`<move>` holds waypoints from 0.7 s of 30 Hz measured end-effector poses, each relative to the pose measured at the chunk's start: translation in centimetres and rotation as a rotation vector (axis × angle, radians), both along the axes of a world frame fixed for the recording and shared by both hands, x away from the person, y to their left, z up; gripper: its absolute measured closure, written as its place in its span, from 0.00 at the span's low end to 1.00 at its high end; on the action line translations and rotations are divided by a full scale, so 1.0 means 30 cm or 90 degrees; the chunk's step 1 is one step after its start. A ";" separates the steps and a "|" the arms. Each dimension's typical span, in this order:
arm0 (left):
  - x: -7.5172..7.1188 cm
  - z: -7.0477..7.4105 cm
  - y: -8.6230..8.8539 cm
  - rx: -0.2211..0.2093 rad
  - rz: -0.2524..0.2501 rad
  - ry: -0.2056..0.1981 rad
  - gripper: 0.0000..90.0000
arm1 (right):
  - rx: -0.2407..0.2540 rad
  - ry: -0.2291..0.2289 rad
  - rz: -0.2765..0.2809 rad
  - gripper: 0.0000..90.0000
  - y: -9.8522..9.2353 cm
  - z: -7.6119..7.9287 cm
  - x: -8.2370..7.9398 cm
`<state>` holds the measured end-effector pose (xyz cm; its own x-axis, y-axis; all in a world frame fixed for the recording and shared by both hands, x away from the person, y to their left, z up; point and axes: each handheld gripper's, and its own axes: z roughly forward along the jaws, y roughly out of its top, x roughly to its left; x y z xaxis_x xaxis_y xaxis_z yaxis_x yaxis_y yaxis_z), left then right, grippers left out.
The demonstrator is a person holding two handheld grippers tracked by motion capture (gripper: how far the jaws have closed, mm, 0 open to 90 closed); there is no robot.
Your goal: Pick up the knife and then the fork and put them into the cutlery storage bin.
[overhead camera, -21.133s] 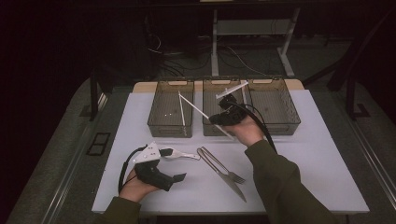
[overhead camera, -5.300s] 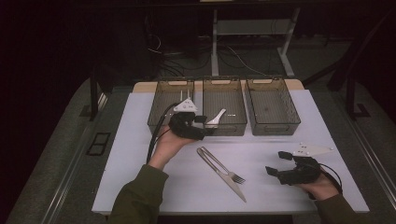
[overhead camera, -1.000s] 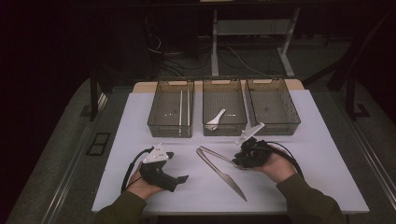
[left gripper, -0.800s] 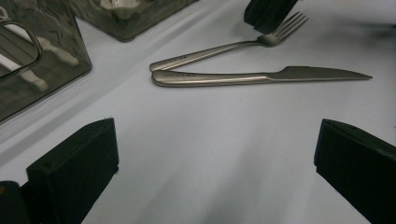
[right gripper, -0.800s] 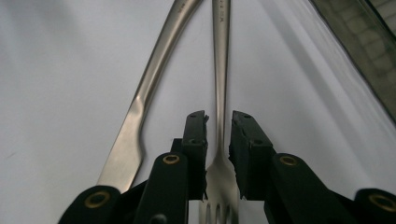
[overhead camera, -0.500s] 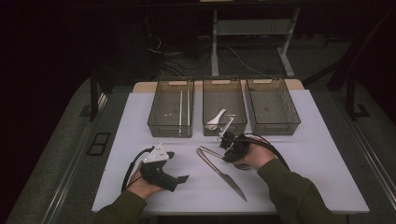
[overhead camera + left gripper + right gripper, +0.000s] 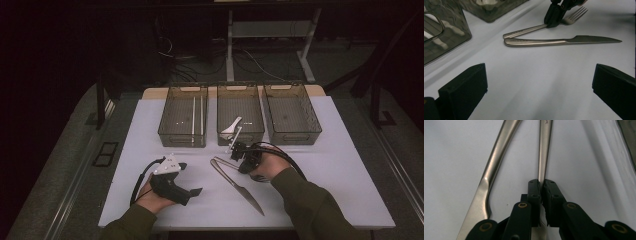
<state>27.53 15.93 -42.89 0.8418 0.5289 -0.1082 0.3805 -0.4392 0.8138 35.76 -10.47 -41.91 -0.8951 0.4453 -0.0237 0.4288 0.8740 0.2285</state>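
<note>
At eight o'clock on the white table (image 7: 350,165) the left gripper (image 7: 186,179) rests, jaws wide apart, nothing between them. Toward five o'clock the right gripper (image 7: 541,185) has just been closing and now pinches the fork (image 7: 529,29) (knife (image 7: 564,41) just beside it).

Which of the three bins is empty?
The right bin: nothing lies in it. The left bin holds chopsticks; the middle bin holds a white spoon.

Right gripper (image 7: 554,22) pinches the fork (image 7: 534,28) beside the knife (image 7: 564,41), near 2 bins (image 7: 446,32)
</note>
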 end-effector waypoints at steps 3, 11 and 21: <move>0.000 0.000 0.000 0.000 0.000 0.000 0.00 | 0.000 -0.002 -0.001 0.93 0.000 0.000 -0.001; 0.000 0.000 0.003 -0.003 0.002 0.002 0.00 | 0.014 0.005 -0.008 0.93 -0.006 0.001 -0.003; 0.002 0.000 0.004 -0.003 0.003 0.002 0.00 | 0.034 0.009 -0.033 0.93 -0.059 0.014 0.013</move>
<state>27.57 16.05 -42.90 0.8392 0.5320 -0.1131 0.3850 -0.4342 0.8144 36.14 -12.25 -41.48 -0.8712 0.4907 0.0139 0.4761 0.8377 0.2675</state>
